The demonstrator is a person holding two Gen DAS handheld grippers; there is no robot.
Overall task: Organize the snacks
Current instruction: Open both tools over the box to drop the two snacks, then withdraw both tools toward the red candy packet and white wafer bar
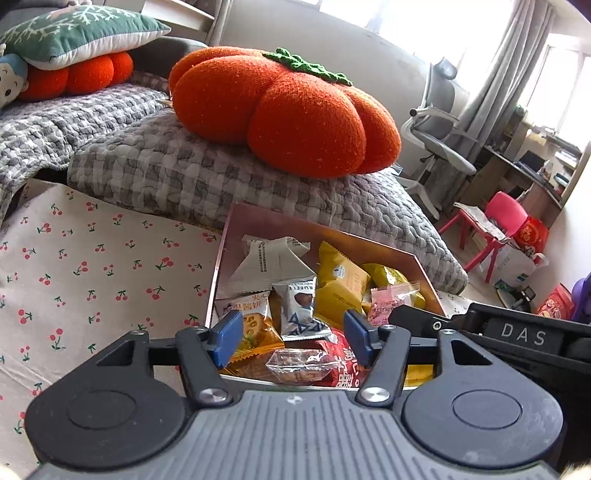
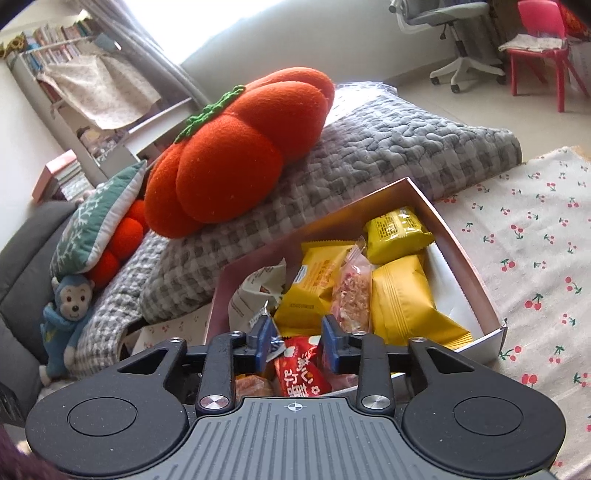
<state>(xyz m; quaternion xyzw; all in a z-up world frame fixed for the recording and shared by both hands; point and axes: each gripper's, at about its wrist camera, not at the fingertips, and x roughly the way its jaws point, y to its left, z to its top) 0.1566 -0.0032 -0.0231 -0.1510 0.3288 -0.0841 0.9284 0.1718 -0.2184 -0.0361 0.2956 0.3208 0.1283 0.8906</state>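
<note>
Nearest, the right gripper (image 2: 293,345) hangs with fingers spread over a red packet (image 2: 301,369) in the pink box (image 2: 476,280); the left gripper (image 1: 291,338) gapes too. Likely light, crinkly and slippery, the packets suit a pinch at a sealed edge, and the yellow pouches (image 2: 402,295) beyond look puffy.

An orange pumpkin cushion (image 1: 284,110) with a green knitted stalk lies on a grey checked quilt (image 1: 207,177). Further back, a green snowflake pillow (image 1: 77,33) is stacked on a second orange cushion (image 1: 74,75). A cherry-print cloth (image 1: 92,269) covers the surface in front. A grey office chair (image 1: 439,129) and a red plastic chair (image 1: 495,229) stand on the floor. A blue monkey plush (image 2: 68,314) leans beside the quilt, with a bookshelf (image 2: 55,51) behind.
</note>
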